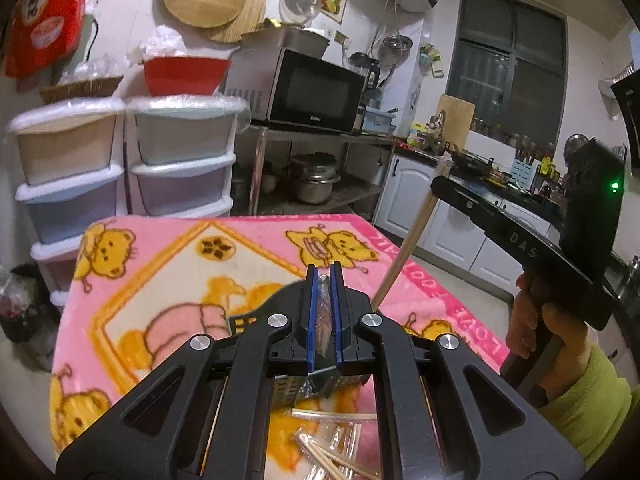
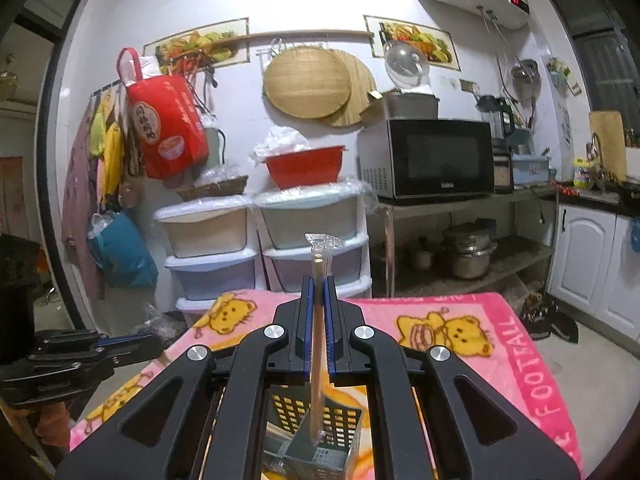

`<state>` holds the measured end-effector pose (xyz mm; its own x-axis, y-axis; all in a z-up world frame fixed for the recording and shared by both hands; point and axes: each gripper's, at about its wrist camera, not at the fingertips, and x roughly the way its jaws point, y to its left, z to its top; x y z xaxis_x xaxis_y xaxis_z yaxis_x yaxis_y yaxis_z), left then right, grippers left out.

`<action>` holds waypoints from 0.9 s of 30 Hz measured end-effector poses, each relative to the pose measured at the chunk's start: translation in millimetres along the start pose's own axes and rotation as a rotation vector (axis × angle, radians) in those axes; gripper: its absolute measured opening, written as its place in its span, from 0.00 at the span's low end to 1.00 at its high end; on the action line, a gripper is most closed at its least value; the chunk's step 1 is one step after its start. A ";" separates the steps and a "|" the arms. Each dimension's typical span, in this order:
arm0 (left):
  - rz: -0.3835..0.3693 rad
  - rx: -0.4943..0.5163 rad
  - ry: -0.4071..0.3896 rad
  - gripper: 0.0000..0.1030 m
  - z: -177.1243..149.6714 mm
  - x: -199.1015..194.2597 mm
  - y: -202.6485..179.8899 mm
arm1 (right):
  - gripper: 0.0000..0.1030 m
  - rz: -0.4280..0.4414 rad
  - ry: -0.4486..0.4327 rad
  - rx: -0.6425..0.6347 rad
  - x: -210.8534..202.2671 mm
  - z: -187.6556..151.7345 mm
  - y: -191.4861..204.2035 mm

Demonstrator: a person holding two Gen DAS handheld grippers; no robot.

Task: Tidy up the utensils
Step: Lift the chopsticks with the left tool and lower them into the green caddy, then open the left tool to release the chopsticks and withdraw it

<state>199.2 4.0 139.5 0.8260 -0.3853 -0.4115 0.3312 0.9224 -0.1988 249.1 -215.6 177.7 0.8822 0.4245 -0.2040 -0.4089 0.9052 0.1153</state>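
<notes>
Nearest to me, the right gripper (image 2: 319, 320) was pinched on a pair of wrapped chopsticks (image 2: 318, 312), held nearly upright, the lower tips hanging just inside the mouth of a black perforated utensil holder (image 2: 320, 444) that stood on the pink blanket-covered table (image 2: 516, 360). At least one other wooden stick already leaned inside that holder. The step in hand looked like dropping this pair into the holder; the next move called for lowering it straight down until the tips were well inside, then opening the jaws.

Beside it, the left gripper (image 1: 325, 320) had its blue pads pressed nearly together on what seemed a scrap of clear wrapper or the holder's rim; I could not tell which. Under it lay more wrapped chopsticks (image 1: 332, 452) loose on the blanket, waiting their turn.

Farther off stood stacked plastic drawers (image 2: 264, 240), a red basin (image 2: 305, 170) on top, and a microwave (image 2: 432, 158) on a metal shelf.
</notes>
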 end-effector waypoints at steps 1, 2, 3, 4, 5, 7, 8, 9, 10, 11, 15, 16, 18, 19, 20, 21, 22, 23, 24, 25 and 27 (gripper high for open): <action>-0.001 -0.004 0.003 0.03 -2.0 1.5 1.6 | 0.05 -0.002 0.005 0.009 2.2 -2.7 -1.2; -0.002 -0.008 0.007 0.03 -4.2 3.2 2.4 | 0.05 -0.007 0.012 0.021 5.4 -6.1 -2.8; -0.005 -0.015 0.011 0.03 -7.4 5.0 3.6 | 0.05 -0.010 0.019 0.030 7.3 -9.2 -4.2; -0.008 -0.020 0.015 0.03 -8.7 6.6 4.7 | 0.05 -0.013 0.026 0.039 9.8 -13.5 -5.7; -0.009 -0.025 0.020 0.03 -11.5 8.4 5.7 | 0.05 -0.016 0.031 0.045 11.3 -16.5 -6.6; -0.012 -0.035 0.028 0.04 -16.1 11.4 7.4 | 0.05 -0.030 0.053 0.058 16.4 -21.7 -8.0; -0.015 -0.043 0.034 0.04 -18.4 12.8 8.8 | 0.05 -0.030 0.059 0.065 18.1 -23.4 -9.2; -0.016 -0.048 0.038 0.04 -19.9 14.4 9.9 | 0.05 -0.031 0.062 0.072 19.1 -25.8 -10.0; -0.016 -0.054 0.043 0.04 -22.1 15.9 11.4 | 0.05 -0.033 0.065 0.076 20.2 -27.9 -9.8; -0.017 -0.058 0.047 0.04 -23.9 17.3 12.6 | 0.05 -0.031 0.070 0.083 21.4 -31.5 -10.1; -0.014 -0.063 0.055 0.04 -29.2 19.1 15.2 | 0.06 -0.037 0.081 0.095 22.3 -39.1 -12.4; -0.013 -0.064 0.056 0.04 -30.0 19.0 16.0 | 0.06 -0.040 0.083 0.095 22.3 -39.7 -12.8; -0.009 -0.069 0.060 0.04 -31.0 19.7 17.3 | 0.06 -0.045 0.087 0.101 21.7 -41.2 -13.6; -0.008 -0.073 0.063 0.04 -32.3 20.1 18.8 | 0.06 -0.047 0.090 0.105 21.2 -42.4 -14.3; -0.009 -0.074 0.065 0.04 -32.5 20.5 19.4 | 0.07 -0.050 0.094 0.106 20.9 -42.7 -14.7; -0.007 -0.075 0.067 0.04 -33.5 20.6 20.3 | 0.11 -0.053 0.097 0.106 20.2 -43.7 -15.4; -0.005 -0.075 0.068 0.04 -34.1 20.8 21.0 | 0.19 -0.056 0.100 0.107 18.8 -45.1 -16.2; -0.004 -0.076 0.070 0.04 -34.9 20.8 21.7 | 0.21 -0.059 0.100 0.109 17.5 -45.4 -16.9; -0.004 -0.078 0.071 0.04 -35.5 20.7 22.2 | 0.22 -0.061 0.100 0.110 15.7 -46.1 -17.5; -0.001 -0.081 0.071 0.04 -36.5 20.5 23.1 | 0.23 -0.062 0.101 0.111 14.3 -47.0 -17.5; 0.006 -0.083 0.071 0.04 -38.3 19.7 24.0 | 0.26 -0.070 0.105 0.109 10.8 -49.3 -17.8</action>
<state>206.0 17.5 92.6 0.7928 -0.3832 -0.4740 0.2847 0.9204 -0.2678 254.4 -226.2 125.5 0.8763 0.3647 -0.3147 -0.3141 0.9279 0.2007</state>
